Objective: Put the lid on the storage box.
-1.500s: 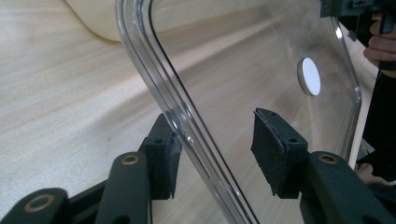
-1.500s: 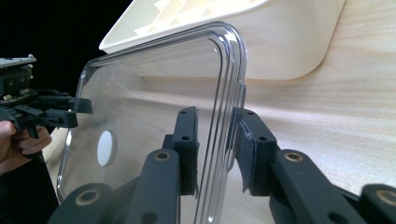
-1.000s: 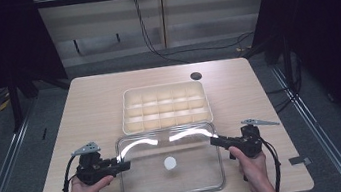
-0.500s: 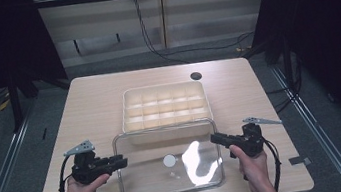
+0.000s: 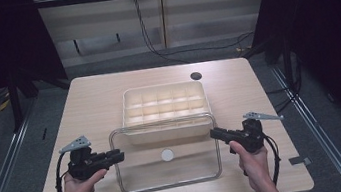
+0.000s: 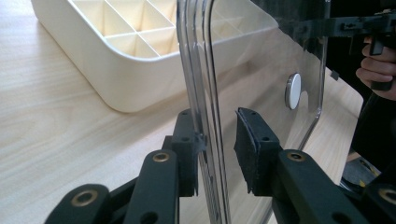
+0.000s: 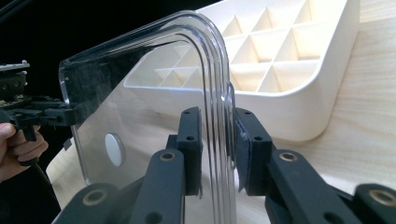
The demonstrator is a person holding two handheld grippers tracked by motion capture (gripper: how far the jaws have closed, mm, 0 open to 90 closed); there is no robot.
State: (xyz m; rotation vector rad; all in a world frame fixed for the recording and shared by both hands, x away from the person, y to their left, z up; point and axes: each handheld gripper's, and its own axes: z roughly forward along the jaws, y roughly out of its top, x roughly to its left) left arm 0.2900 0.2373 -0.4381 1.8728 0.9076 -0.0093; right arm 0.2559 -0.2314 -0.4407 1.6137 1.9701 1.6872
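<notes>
Both grippers, left gripper (image 5: 119,156) and right gripper (image 5: 215,133), are pinched on the side rims of the clear rectangular plastic lid (image 5: 168,169); it is best kept level and lined up over the cream compartmented plastic box (image 5: 165,108) on the table (image 5: 93,101).

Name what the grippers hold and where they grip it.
The clear lid: the left gripper clamps its left edge, the right gripper its right edge; the left jaws have just been closing on it.

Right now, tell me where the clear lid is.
In the high view the clear lid lies at the near middle of the table, gripped between the left tool and the right tool, its far edge overlapping the cream divided box.
</notes>
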